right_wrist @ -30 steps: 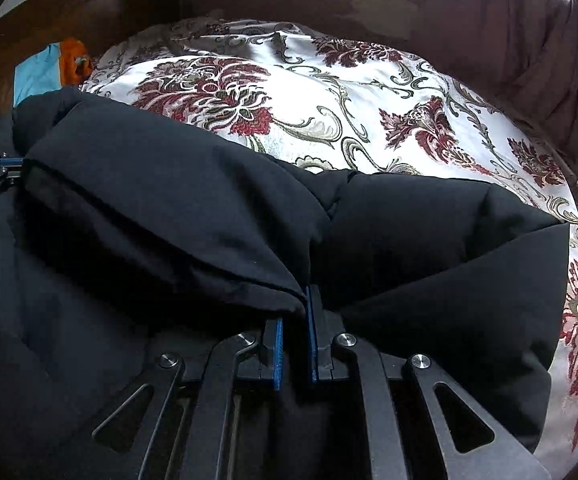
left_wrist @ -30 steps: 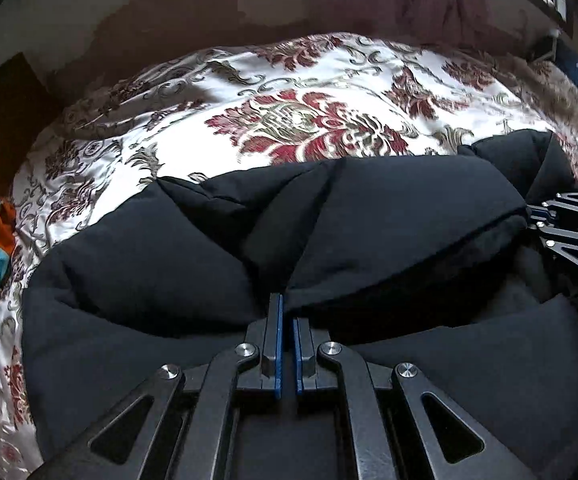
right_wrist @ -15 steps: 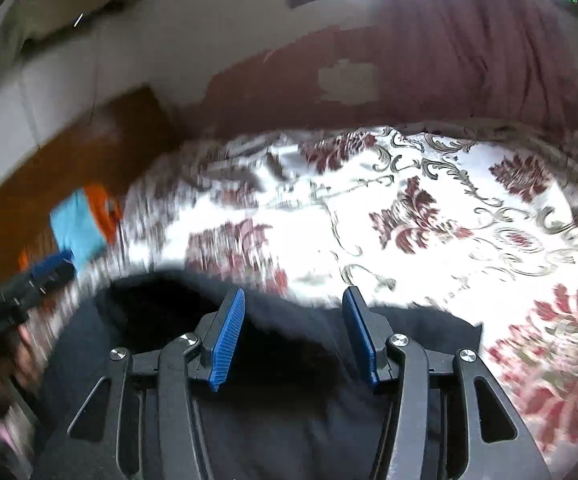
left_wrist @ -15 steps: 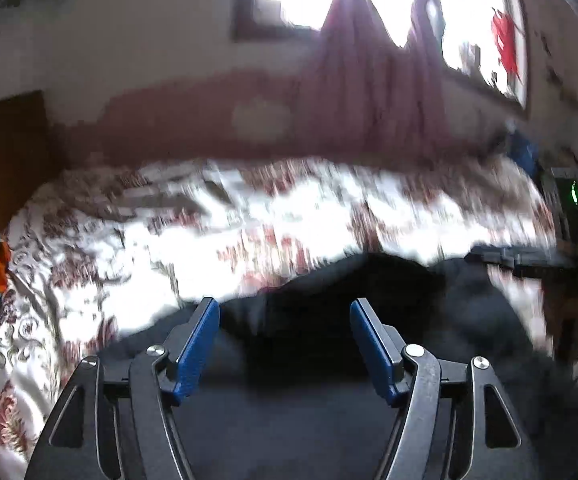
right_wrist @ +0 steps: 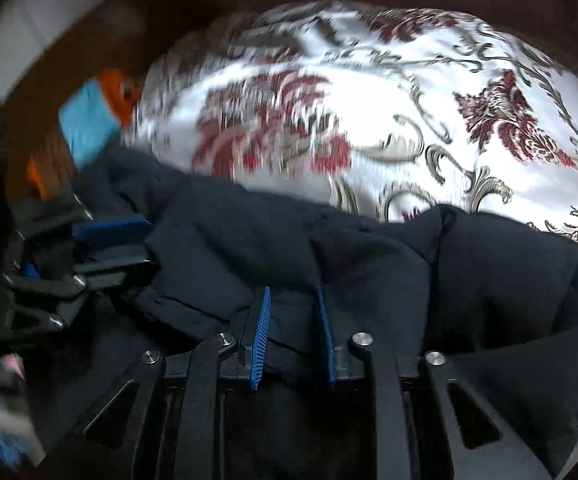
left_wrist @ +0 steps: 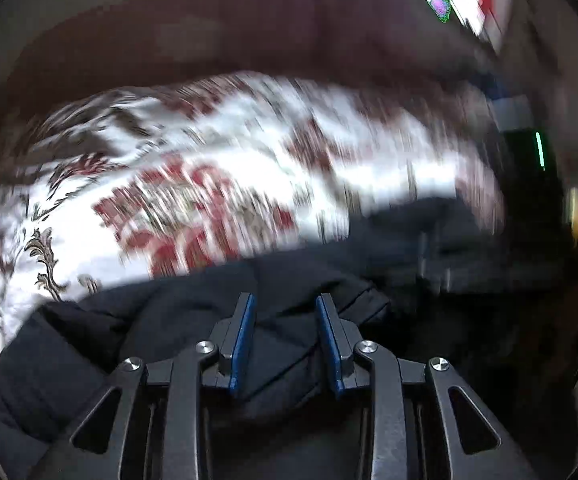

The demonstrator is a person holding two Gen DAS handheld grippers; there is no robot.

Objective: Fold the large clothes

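- Jacket (right_wrist: 369, 264): dark, padded, bunched on floral bedspread (right_wrist: 409, 120); fills lower half of both views.
- Left gripper (left_wrist: 285, 336): jaws parted, blue pads either side of a jacket fold; no grip on cloth evident.
- Right gripper (right_wrist: 293, 332): jaws parted over jacket edge, not clamped.
- Left view heavily motion-blurred.
- Blue-and-orange item (right_wrist: 97, 112) beside bedspread, far left in right view.

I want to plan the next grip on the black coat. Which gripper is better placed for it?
Probably the right gripper: its open jaws already straddle a fold of the coat. The left gripper is open too, but its view is more blurred.
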